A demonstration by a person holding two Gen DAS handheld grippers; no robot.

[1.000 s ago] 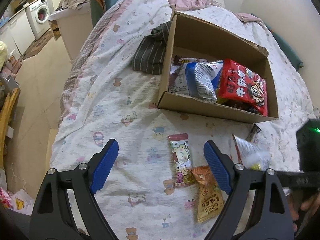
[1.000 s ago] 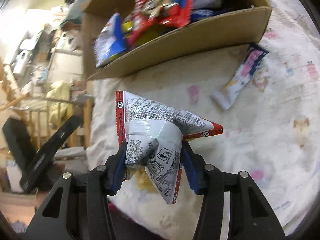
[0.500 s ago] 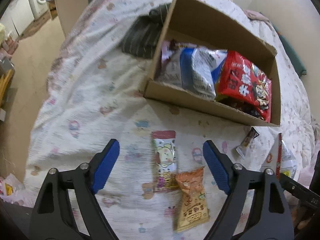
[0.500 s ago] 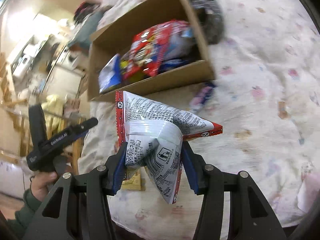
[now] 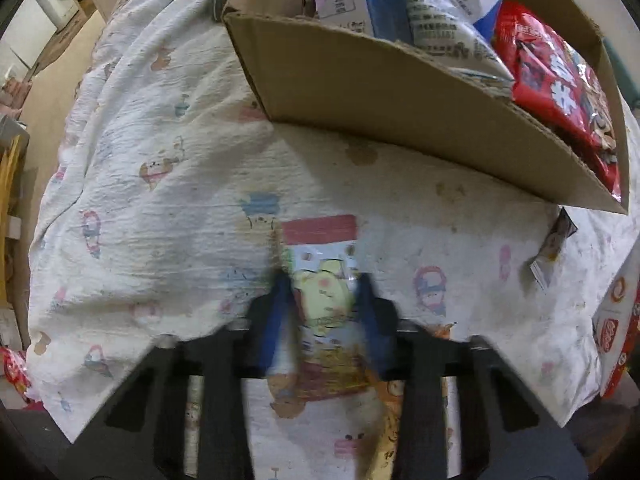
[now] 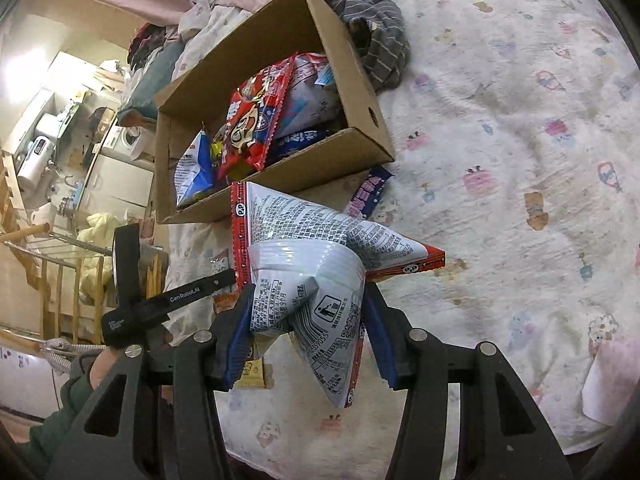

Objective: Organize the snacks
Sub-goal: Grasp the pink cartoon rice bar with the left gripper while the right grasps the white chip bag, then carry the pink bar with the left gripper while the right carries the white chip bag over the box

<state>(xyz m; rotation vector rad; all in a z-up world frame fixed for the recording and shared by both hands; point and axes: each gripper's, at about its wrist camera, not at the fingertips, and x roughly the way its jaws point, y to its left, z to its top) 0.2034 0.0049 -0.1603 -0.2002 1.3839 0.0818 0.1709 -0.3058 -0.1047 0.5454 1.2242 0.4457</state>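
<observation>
Left tool (image 5: 323,300): pointed steeply down at the bed, blue pads either side of a small snack packet (image 5: 322,280) with a yellow cartoon figure and a red top band. Jaws closing at this moment, packet between them; view is blurred, so firm pad contact cannot be confirmed. Packet lies flat on the printed bedsheet (image 5: 160,220). An orange packet (image 5: 390,420) lies just beside it, partly under the tool's right finger.

Right tool (image 6: 304,328): clamped on a crumpled silver packet with red edges (image 6: 312,264), held clear of the bedsheet, printed text side facing the camera.

Beyond the left tool: cardboard box (image 5: 400,96) sits on the bed, near wall toward the camera. Inside it, a blue-and-silver bag (image 5: 424,12) and a red bag (image 5: 560,80), stacked loosely. A slim packet (image 5: 554,248) lies on the sheet just beside the box's near right corner.

Farther, right wrist view: striped grey cloth (image 6: 380,48) touching the box's far side. A hand in a green sleeve (image 6: 60,420) holds the left tool's handle.
</observation>
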